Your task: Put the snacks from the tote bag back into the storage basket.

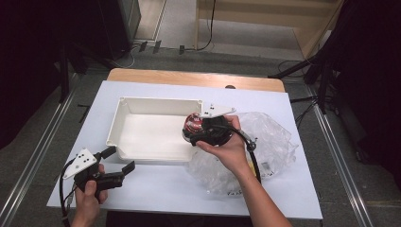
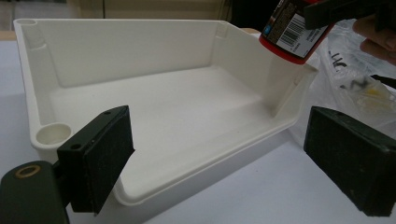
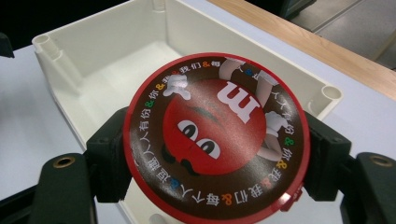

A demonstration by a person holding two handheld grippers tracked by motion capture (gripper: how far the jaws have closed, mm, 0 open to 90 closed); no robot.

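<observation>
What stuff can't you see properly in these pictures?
- Red candy tub: in the right gripper view its lid hides its body; in the left gripper view the top edge cuts it off.
- Plastic bag: in the high view its contents are too small and crumpled to tell.

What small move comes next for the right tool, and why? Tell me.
Probably lower it and open: the right tool is shut on the red candy tub, held above the empty white tray's right end beside the plastic bag, while the left tool waits open.
</observation>
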